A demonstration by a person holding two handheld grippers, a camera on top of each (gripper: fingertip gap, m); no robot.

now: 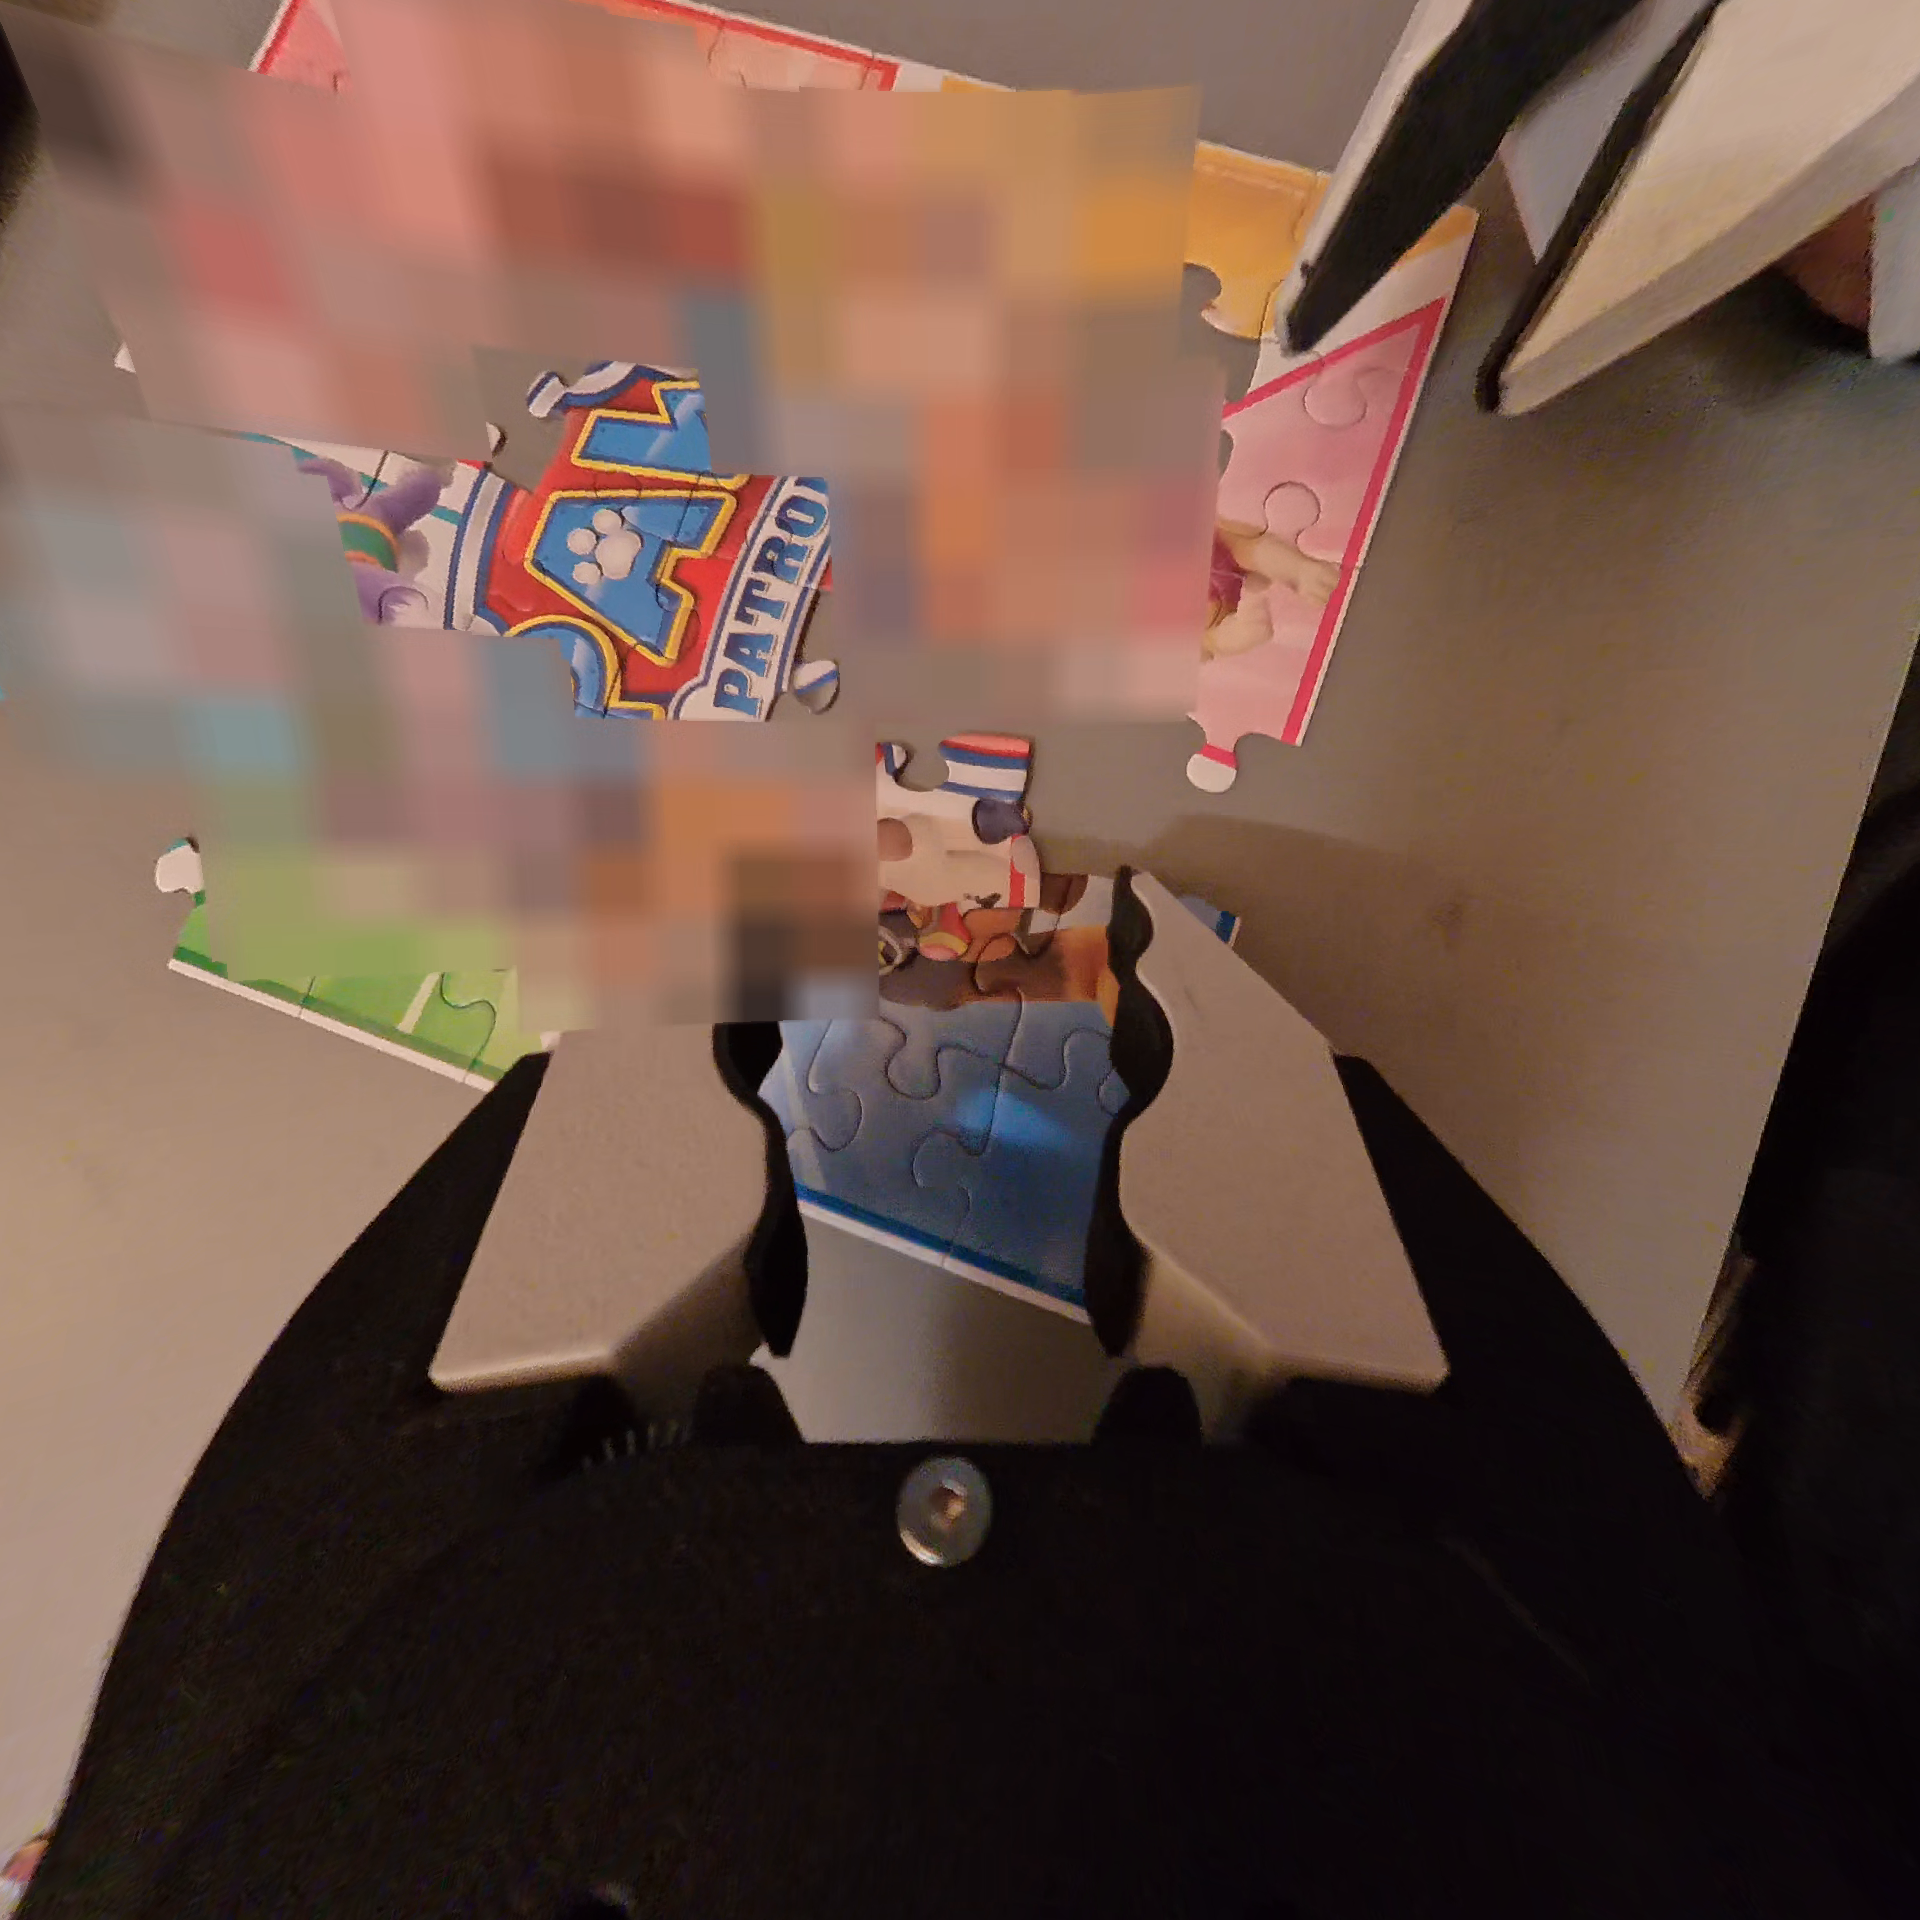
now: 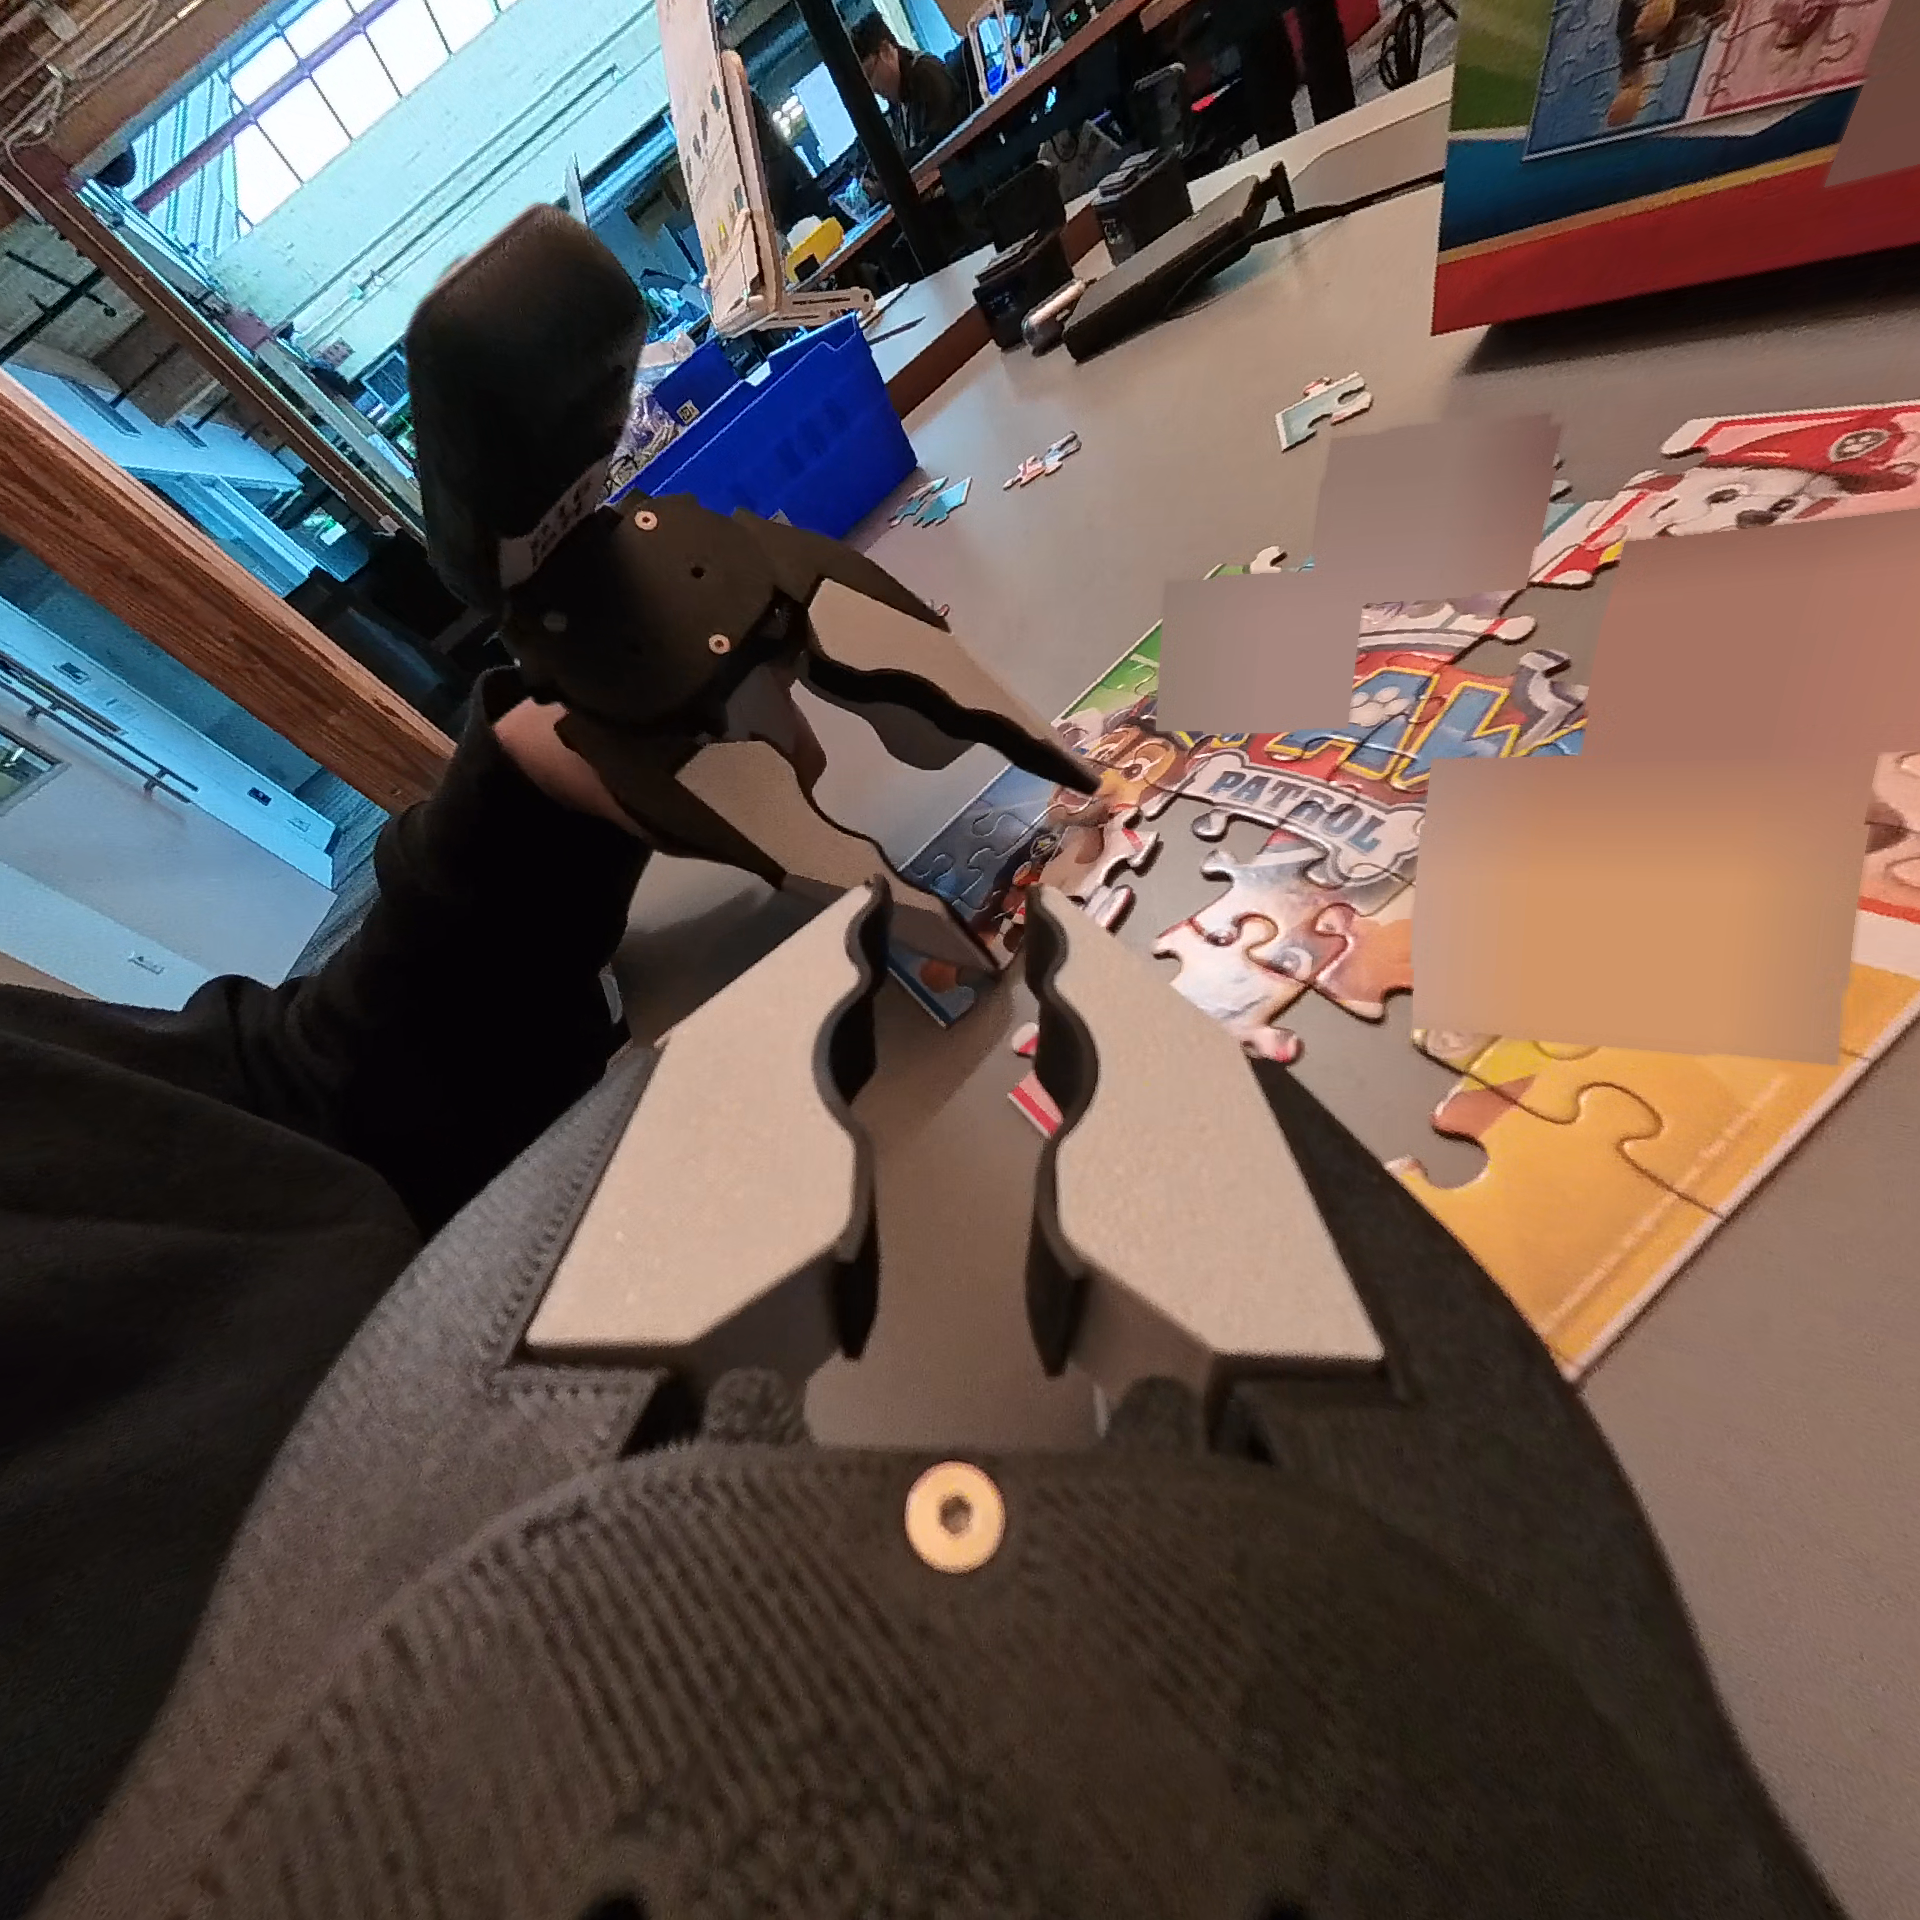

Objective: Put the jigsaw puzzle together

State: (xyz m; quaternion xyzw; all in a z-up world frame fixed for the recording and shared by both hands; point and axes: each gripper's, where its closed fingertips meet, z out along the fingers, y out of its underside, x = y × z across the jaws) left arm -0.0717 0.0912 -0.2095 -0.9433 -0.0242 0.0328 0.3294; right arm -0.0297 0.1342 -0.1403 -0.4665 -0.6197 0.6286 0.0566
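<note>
— Cardboard, mostly: a partly assembled, brightly printed cartoon jigsaw puzzle (image 2: 1351,810) lies flat on the matte grey tabletop (image 2: 1039,520).

— Where is the left gripper (image 1: 940,966)?

— Low over the puzzle's blue corner section (image 1: 966,1132), which shows between its grey, black-padded fingers (image 1: 1205,1039). They stand wide apart with nothing pinched. In the right wrist view one tip seems to rest on the puzzle face near the shield emblem, but I cannot be sure it touches.

— And the right gripper (image 2: 956,914)?

— Moderately parted, fingers (image 2: 1122,1039) apart over bare table, gripping nothing. Just beside its right finger lies a small loose piece with a red-and-white edge (image 2: 1034,1101). It hangs near the puzzle's near edge, close to the left gripper.

— Other things around?

— Several loose pieces (image 2: 1320,410) are scattered farther along the table. A colourful puzzle box (image 2: 1662,208) stands at the far right, a blue plastic bin (image 2: 790,426) sits past the table's far edge, and dark devices (image 2: 1164,260) lie beyond. A dark sleeve (image 2: 312,987) leads to the left gripper.
</note>
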